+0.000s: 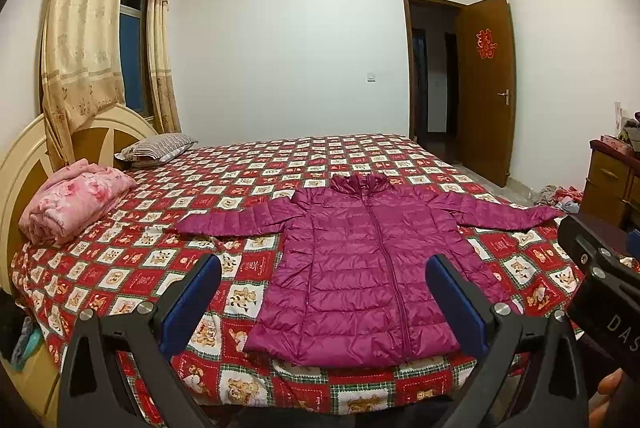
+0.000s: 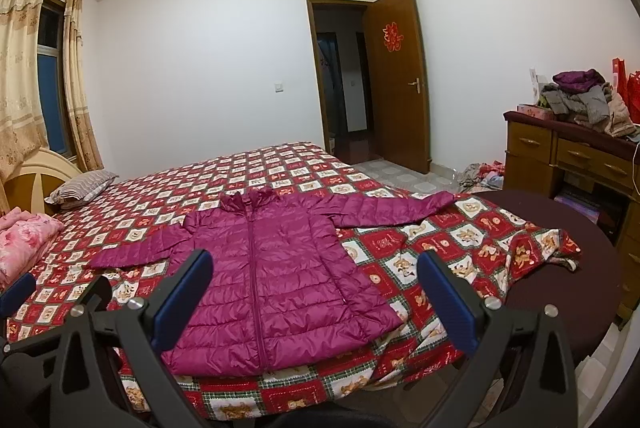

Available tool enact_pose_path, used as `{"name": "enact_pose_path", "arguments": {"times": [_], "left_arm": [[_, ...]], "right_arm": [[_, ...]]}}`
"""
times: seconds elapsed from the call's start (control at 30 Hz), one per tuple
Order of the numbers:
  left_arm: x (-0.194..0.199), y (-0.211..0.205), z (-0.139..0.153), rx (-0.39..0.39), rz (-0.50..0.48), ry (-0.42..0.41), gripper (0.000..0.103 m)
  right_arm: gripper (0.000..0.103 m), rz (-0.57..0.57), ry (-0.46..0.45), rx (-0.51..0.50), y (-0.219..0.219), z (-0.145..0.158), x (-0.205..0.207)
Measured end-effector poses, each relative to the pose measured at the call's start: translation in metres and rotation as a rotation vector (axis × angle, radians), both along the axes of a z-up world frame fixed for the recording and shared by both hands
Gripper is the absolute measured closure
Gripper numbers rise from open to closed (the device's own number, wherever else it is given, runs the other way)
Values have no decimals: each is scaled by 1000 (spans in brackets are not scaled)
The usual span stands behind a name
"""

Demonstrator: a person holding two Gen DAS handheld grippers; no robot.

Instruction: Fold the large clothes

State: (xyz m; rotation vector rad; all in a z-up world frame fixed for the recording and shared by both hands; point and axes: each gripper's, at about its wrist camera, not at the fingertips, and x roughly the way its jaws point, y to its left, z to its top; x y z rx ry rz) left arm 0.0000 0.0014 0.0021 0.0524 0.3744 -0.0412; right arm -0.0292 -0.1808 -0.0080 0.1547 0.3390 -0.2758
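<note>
A magenta quilted puffer jacket (image 1: 372,260) (image 2: 272,268) lies flat and zipped on the bed, collar toward the far wall, hem at the near edge, both sleeves spread sideways. My left gripper (image 1: 324,268) hovers open above the near edge of the bed, its blue-padded fingers (image 1: 192,304) wide apart with nothing between them, in front of the jacket's left half. My right gripper (image 2: 316,264) is also open and empty, held off the jacket's hem and right side. Part of the right gripper's body (image 1: 600,280) shows at the right of the left wrist view.
The bed carries a red checked sheet (image 1: 160,252) (image 2: 460,240). A folded pink quilt (image 1: 72,200) and a striped pillow (image 1: 160,146) lie by the headboard. A wooden dresser (image 2: 560,156) piled with clothes stands right. Clothes lie on the floor near the open door (image 2: 400,80).
</note>
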Motion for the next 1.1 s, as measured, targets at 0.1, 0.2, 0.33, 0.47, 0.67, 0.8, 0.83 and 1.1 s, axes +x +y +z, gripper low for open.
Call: {"name": "enact_pose_path", "arguments": {"times": [0.1,0.2,0.33,0.47,0.67,0.8,0.83,1.1], "left_arm": [[-1,0,-1,0,0,-1,1],[-1,-1,-1,1,0,-2,1],[-1,-1,-1,2,-1,-2,1],[-2,-1,-1,5,2,-6,1],[-3,-1,-1,3,4,-12,1],[-3,0,-1,2,3,-11,1],[-3,0,-1,1,3,-11,1],[-3,0,-1,3,3,-12,1]], "right_arm": [[0,-1,1,0,0,0,0],[0,-1,1,0,0,0,-1],[0,-1,0,0,0,0,0],[0,-2,0,1,0,0,0],[0,-1,0,-2,-1,0,0],[0,-1,0,-1,-1,2,-1],[0,-1,0,-1,0,2,-1],[0,-2,0,-1,0,2,-1]]}}
